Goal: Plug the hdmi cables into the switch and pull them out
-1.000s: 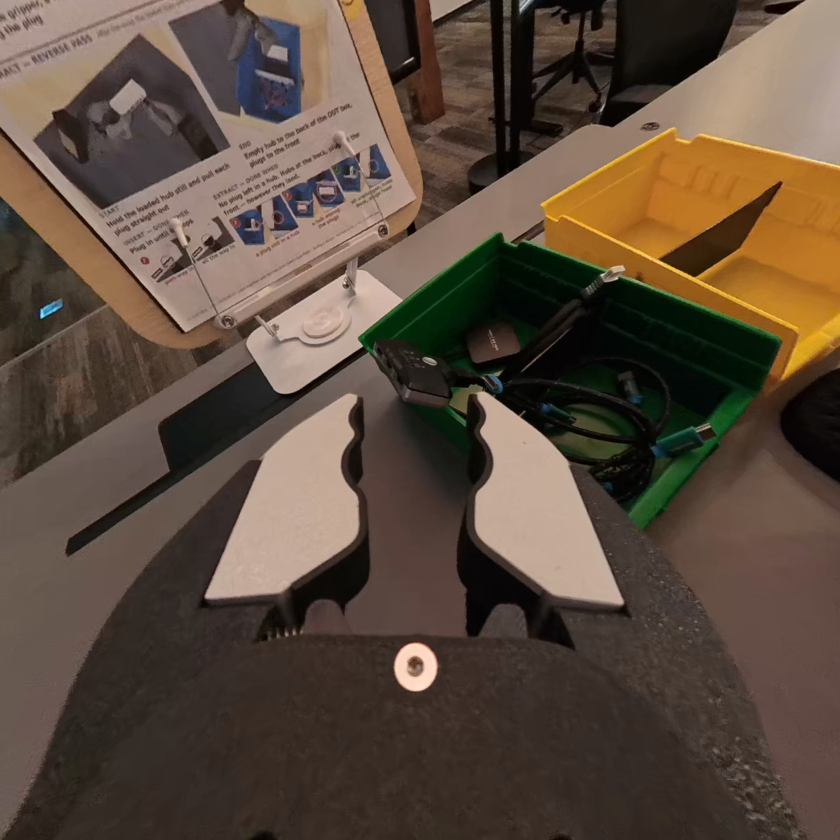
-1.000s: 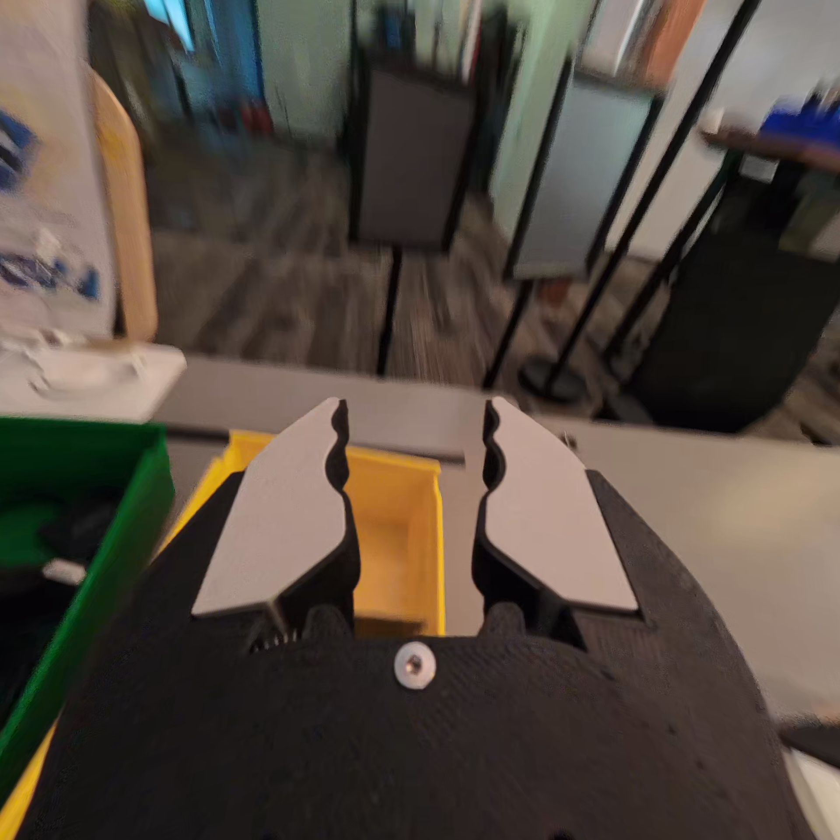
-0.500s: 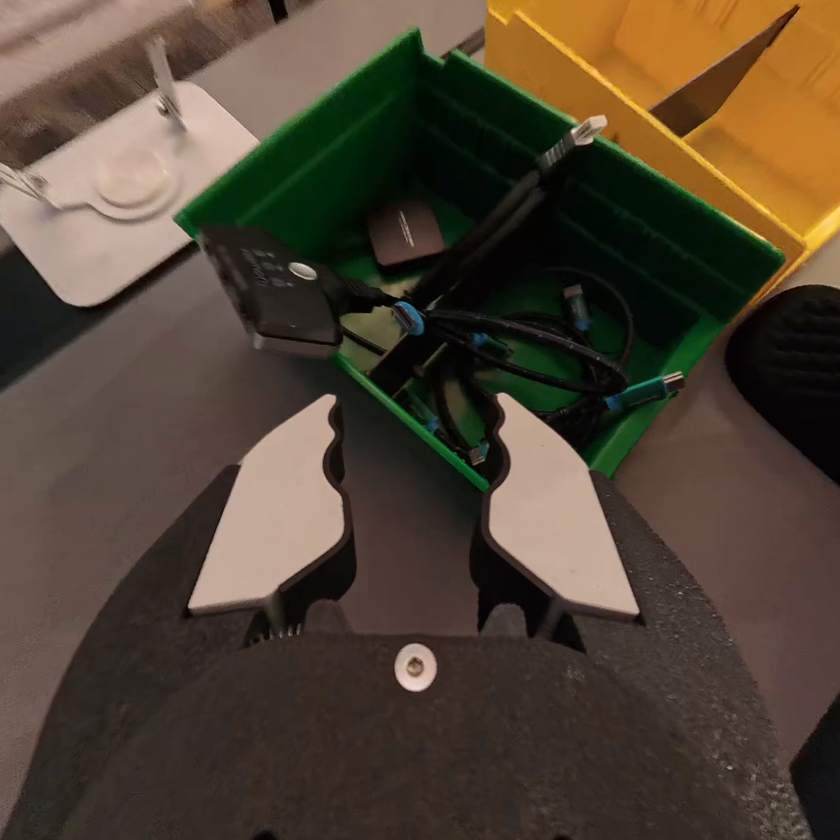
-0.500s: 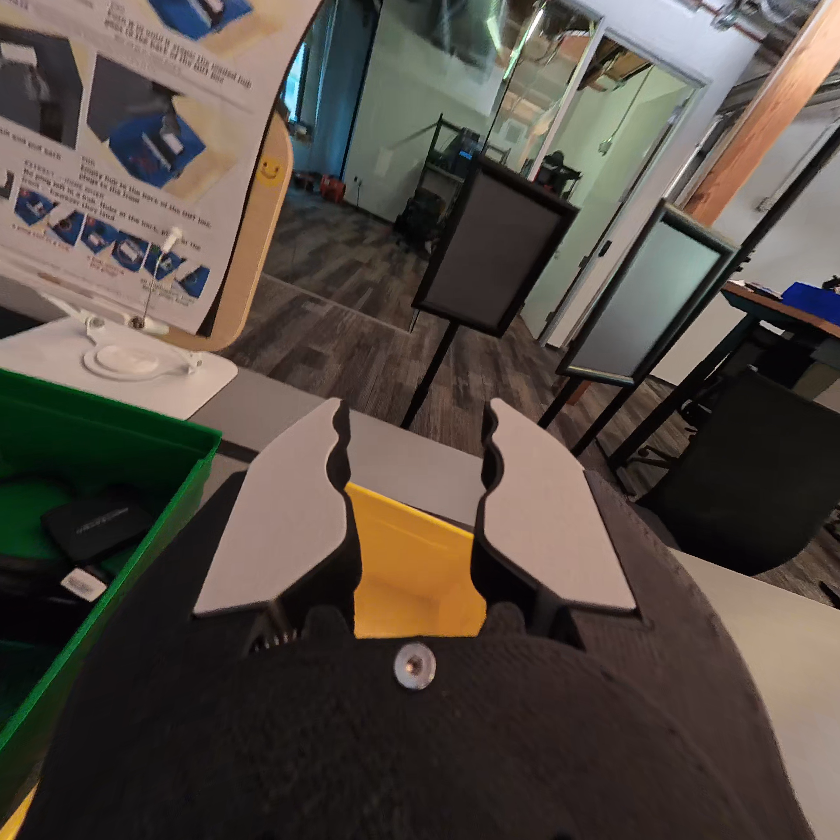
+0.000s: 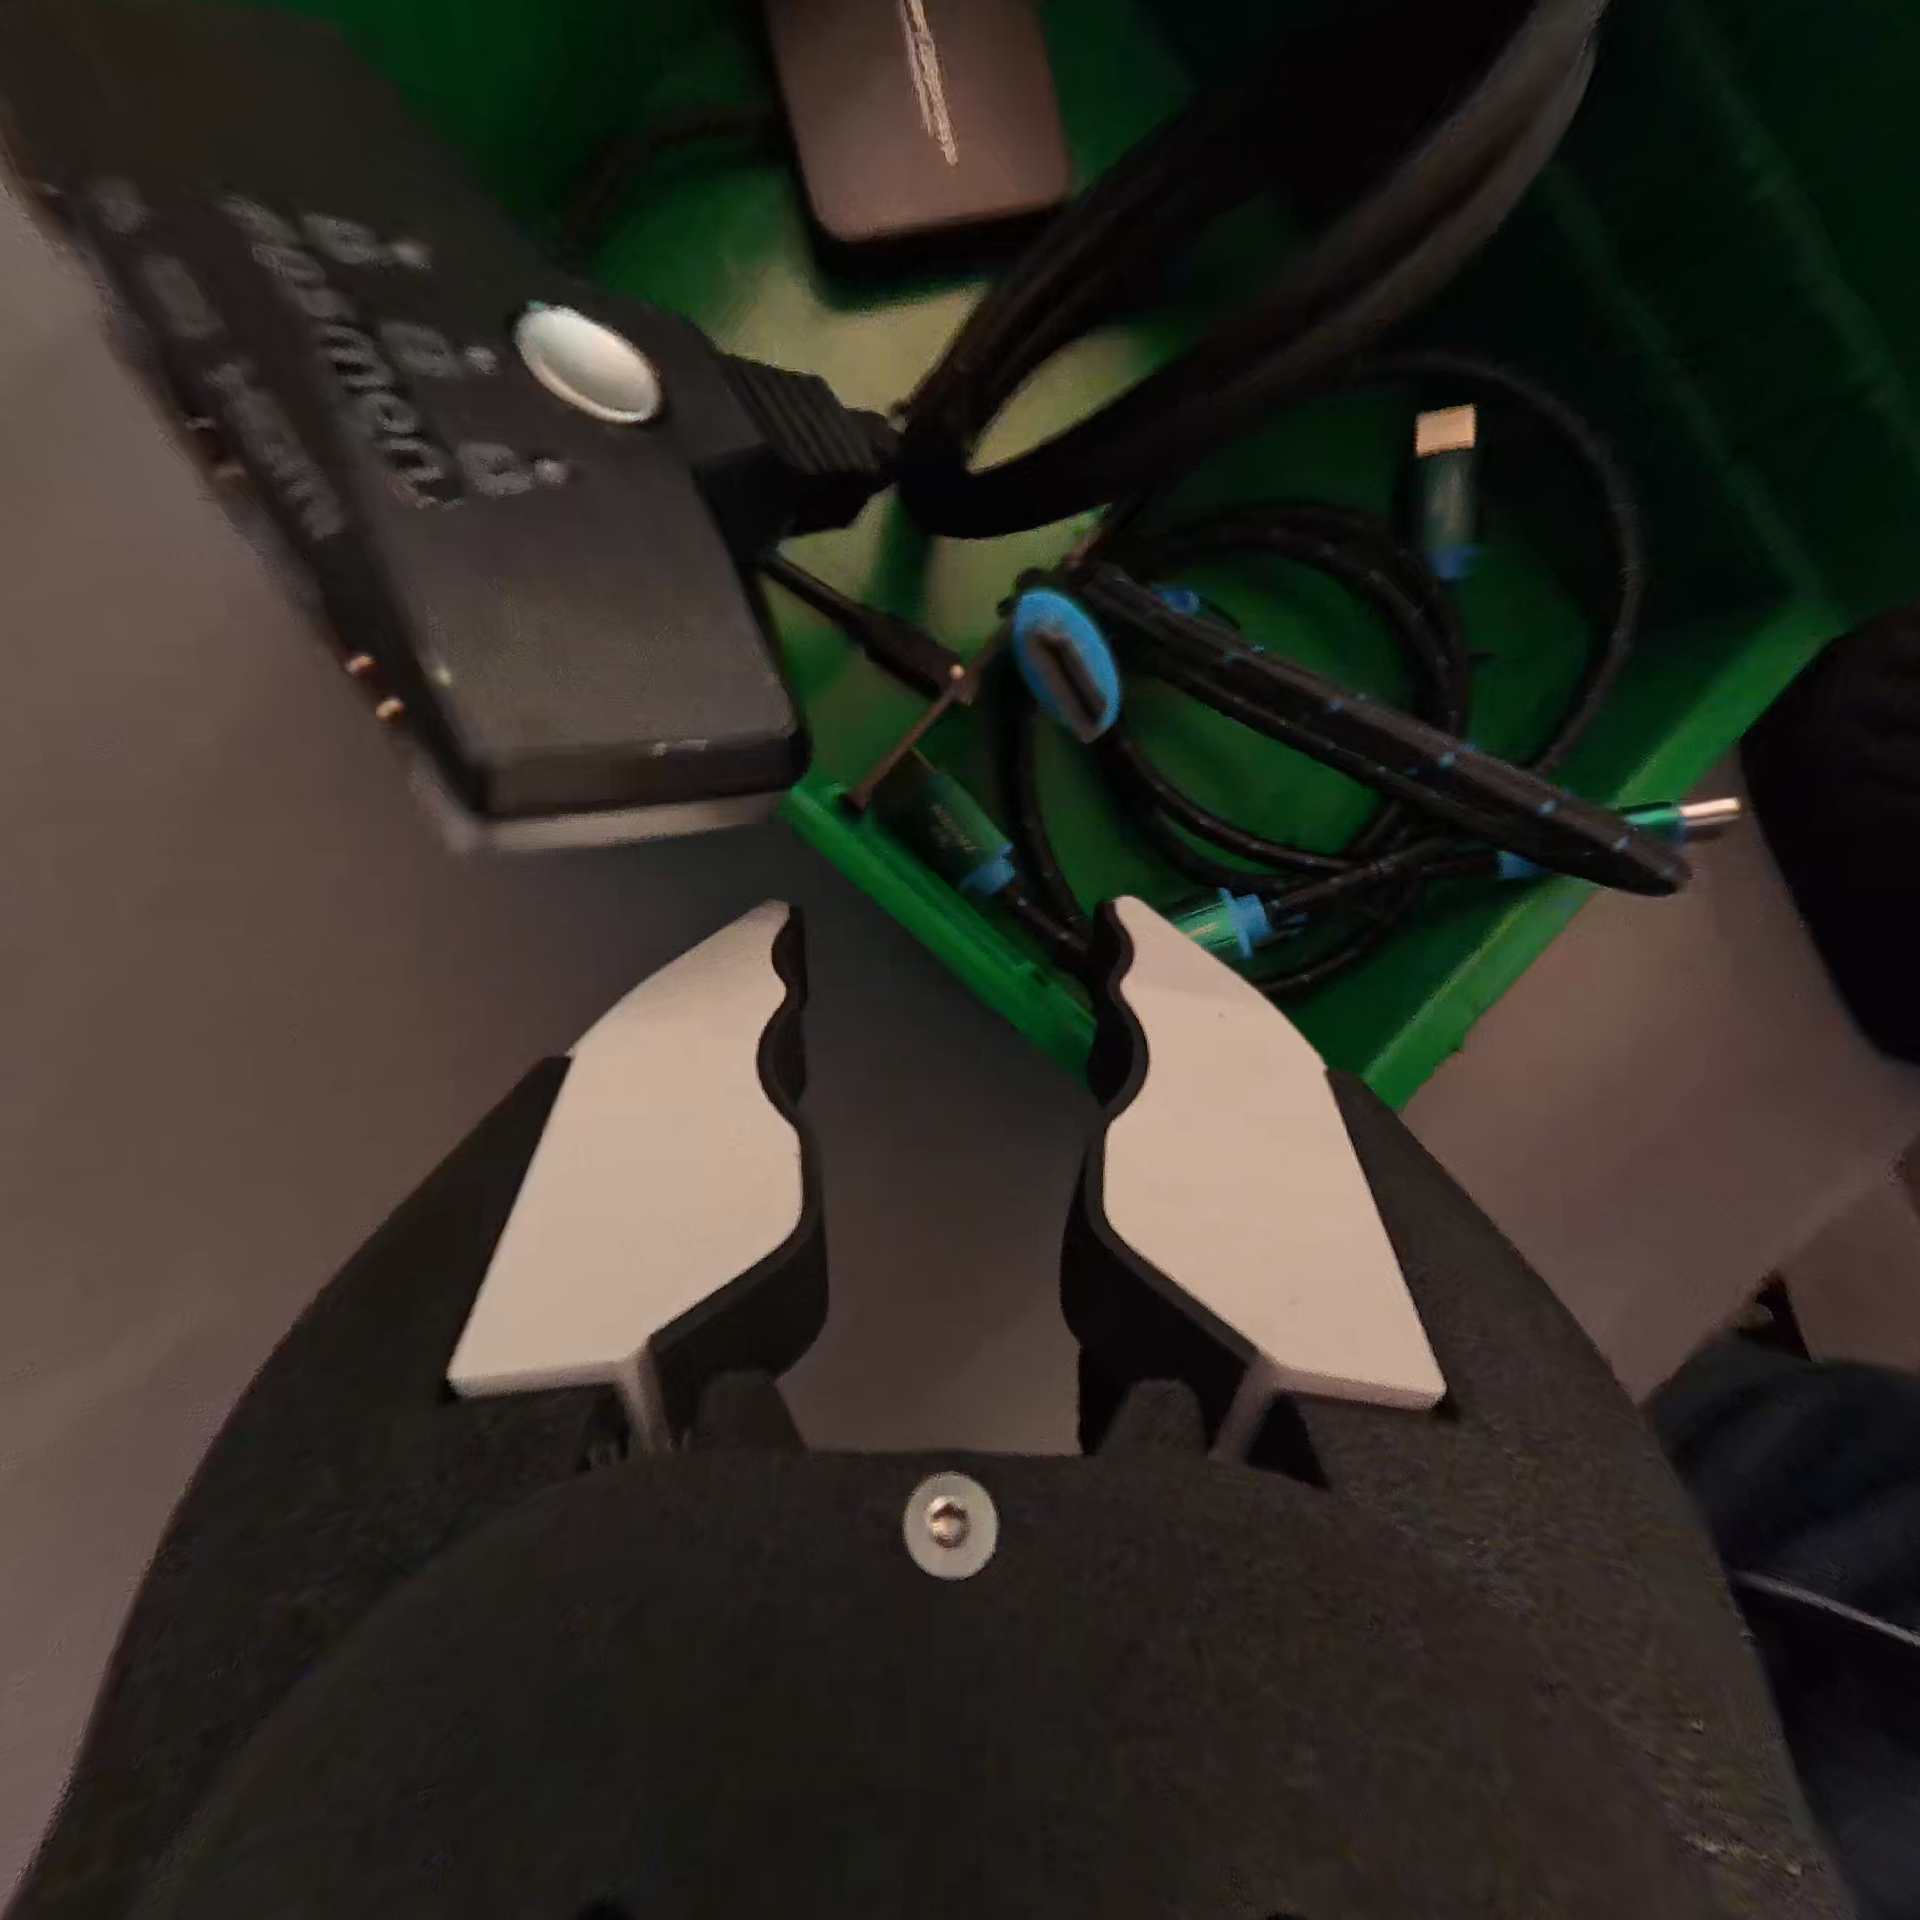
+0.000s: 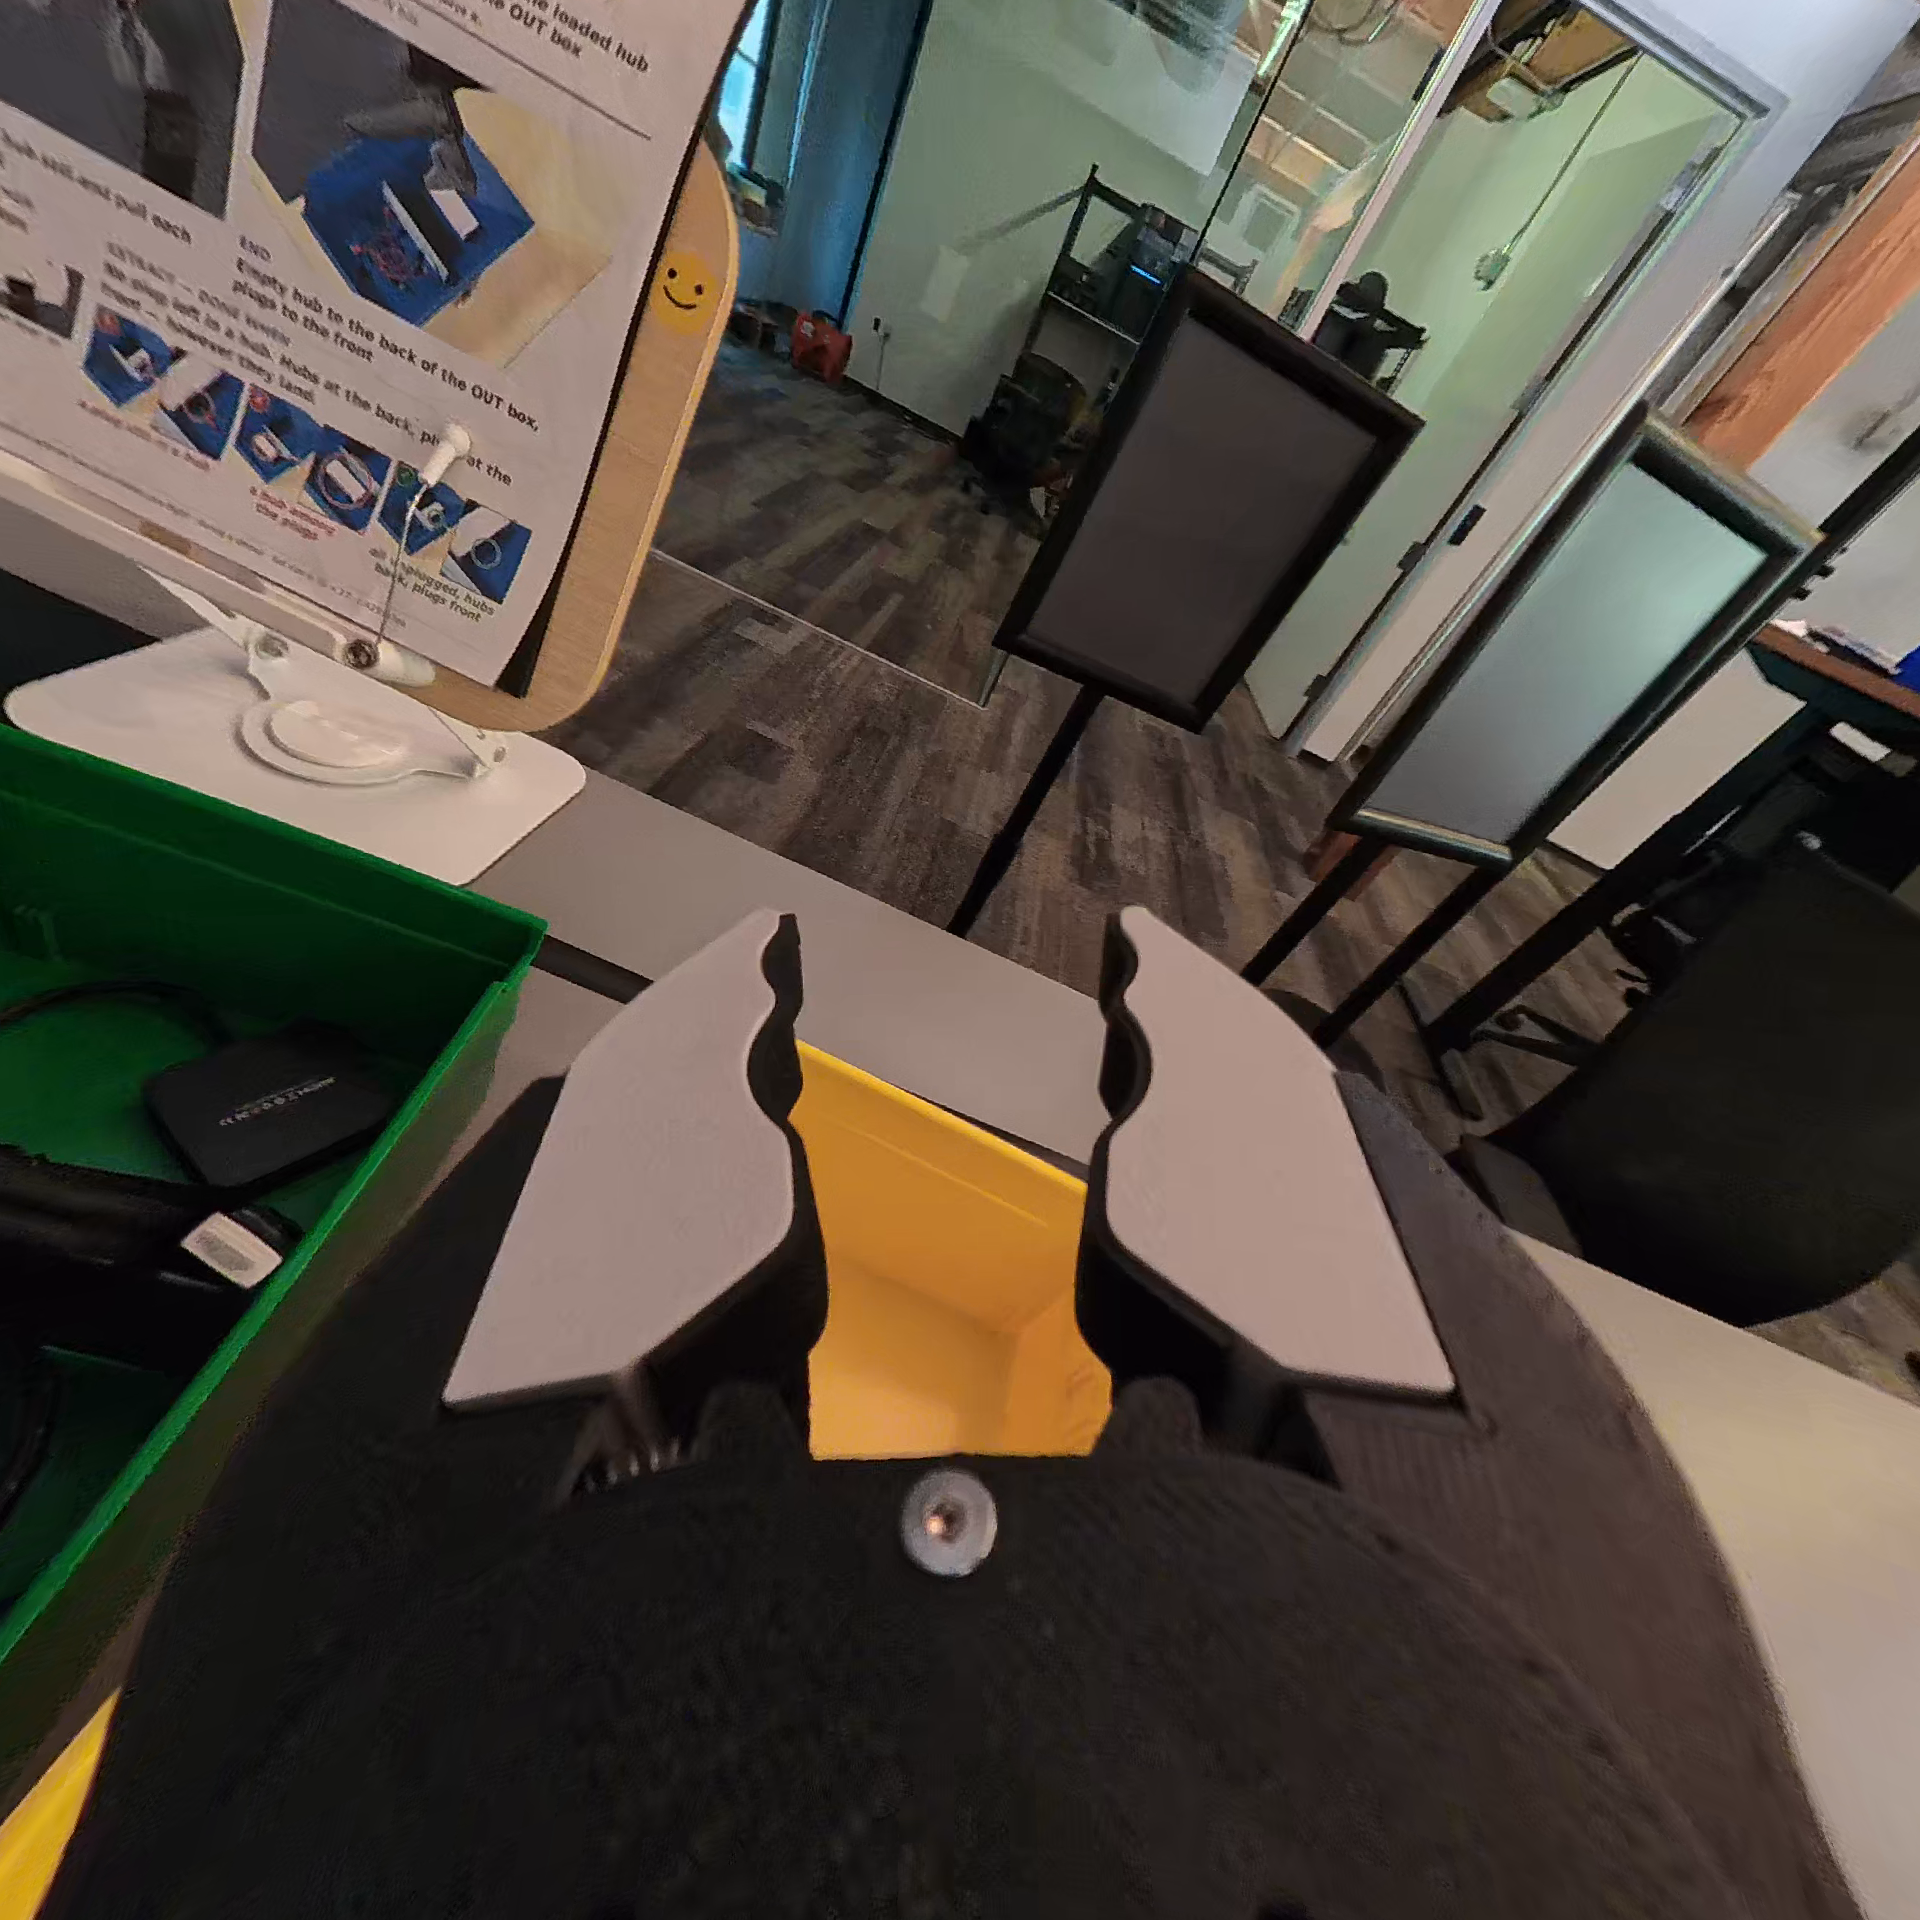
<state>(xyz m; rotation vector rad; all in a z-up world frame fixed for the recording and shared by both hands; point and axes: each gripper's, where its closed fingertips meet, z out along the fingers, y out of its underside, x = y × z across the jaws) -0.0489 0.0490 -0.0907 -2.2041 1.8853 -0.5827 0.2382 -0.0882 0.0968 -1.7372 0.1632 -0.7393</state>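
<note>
Green plastic: the bin [image 5: 1382, 1029] holds your tangled black cables [image 5: 1351, 727] with blue-collared plugs and a small dark box [image 5: 925, 114]. The switch [image 5: 499, 540] hangs over its left rim, one plug [image 5: 800, 447] seated in its bin-side end. Your left gripper [image 5: 948, 925] hovers just short of that rim, fingers spread, holding nothing. Only the right view shows the yellow bin [image 6: 935, 1247] beside the green one, under your right gripper [image 6: 948, 925], likewise spread and empty, plus the instruction sheet [image 6: 312, 291] on its white stand [image 6: 312, 769].

L gripper [image 5: 948, 914] has dropped in close over the switch [image 5: 499, 540] at the green bin's [image 5: 1475, 997] near rim; R gripper [image 6: 948, 925] has tilted up some.
</note>
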